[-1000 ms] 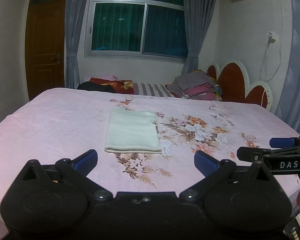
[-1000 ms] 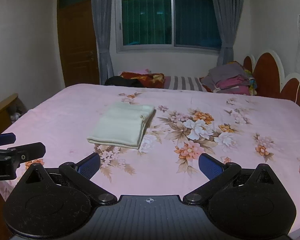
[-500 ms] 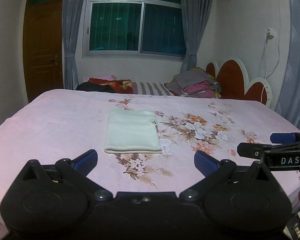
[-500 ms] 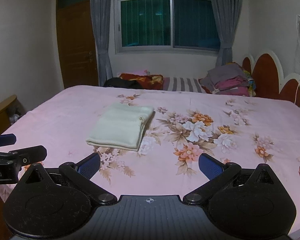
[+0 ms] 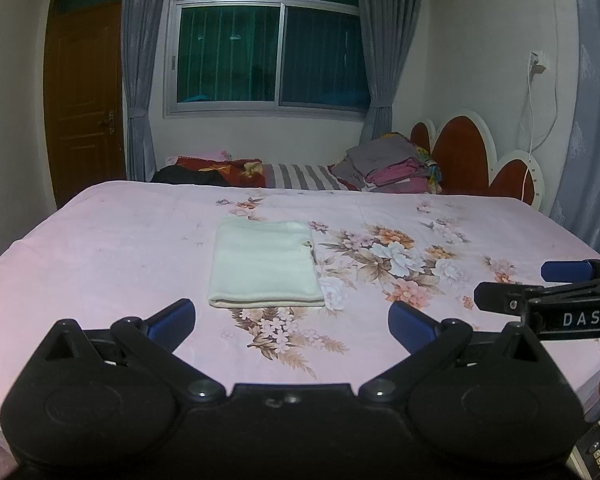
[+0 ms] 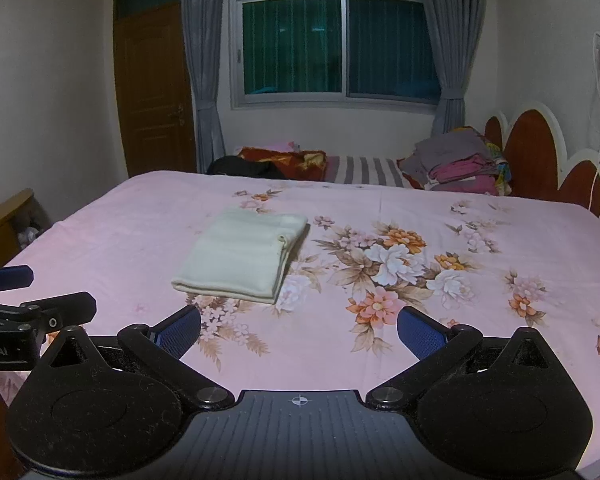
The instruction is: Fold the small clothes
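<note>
A cream garment [image 5: 265, 263] lies folded into a neat rectangle on the pink floral bed; it also shows in the right wrist view [image 6: 242, 255]. My left gripper [image 5: 292, 320] is open and empty, held back from the garment's near edge. My right gripper [image 6: 299, 330] is open and empty, off to the garment's right and nearer the bed's front edge. Each gripper shows at the side of the other's view: the right one [image 5: 512, 288] and the left one [image 6: 40, 296].
The pink floral bed [image 5: 100, 248] fills the foreground. A stack of folded clothes [image 5: 392, 168] and striped and dark bedding [image 5: 300, 176] lie at the far edge by the red headboard [image 5: 460, 156]. A wooden nightstand [image 6: 4, 220] stands at the left.
Both grippers have drawn back a little from the bed and lifted slightly; the folded garment has not moved.
</note>
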Action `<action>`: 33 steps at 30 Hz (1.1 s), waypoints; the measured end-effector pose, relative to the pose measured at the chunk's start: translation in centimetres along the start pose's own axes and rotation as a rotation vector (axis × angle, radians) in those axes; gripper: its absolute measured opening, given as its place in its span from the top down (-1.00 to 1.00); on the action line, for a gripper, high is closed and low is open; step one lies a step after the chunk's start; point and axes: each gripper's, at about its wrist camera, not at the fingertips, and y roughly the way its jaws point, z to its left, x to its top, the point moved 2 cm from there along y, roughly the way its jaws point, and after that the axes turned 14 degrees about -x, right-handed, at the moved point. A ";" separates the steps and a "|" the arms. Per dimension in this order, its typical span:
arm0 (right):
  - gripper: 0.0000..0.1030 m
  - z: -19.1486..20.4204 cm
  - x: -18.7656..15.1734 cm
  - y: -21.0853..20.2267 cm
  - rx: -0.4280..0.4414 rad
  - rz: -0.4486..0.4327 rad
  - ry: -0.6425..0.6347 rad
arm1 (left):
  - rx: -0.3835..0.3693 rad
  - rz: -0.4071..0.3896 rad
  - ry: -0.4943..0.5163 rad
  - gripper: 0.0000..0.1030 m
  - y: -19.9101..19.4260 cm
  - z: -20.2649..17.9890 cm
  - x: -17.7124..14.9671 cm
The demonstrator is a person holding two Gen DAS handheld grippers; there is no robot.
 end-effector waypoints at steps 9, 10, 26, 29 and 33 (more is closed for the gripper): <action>-1.00 -0.2 0.0 0.0 0.001 -0.002 0.000 | -0.002 0.002 0.005 -0.99 0.1 0.2 -0.1; -1.00 -0.2 0.0 0.0 0.000 -0.001 -0.001 | -0.002 0.001 0.005 -0.99 0.1 0.1 0.0; -1.00 -0.3 0.0 0.1 0.001 -0.004 -0.002 | -0.006 0.001 0.027 -0.99 0.1 0.9 0.1; -1.00 -0.2 -0.1 0.1 0.001 -0.003 -0.003 | -0.014 0.002 0.026 -0.99 0.0 1.3 0.1; -1.00 -0.2 -0.1 0.1 0.001 -0.003 -0.002 | -0.017 0.001 0.028 -0.99 0.0 1.4 0.1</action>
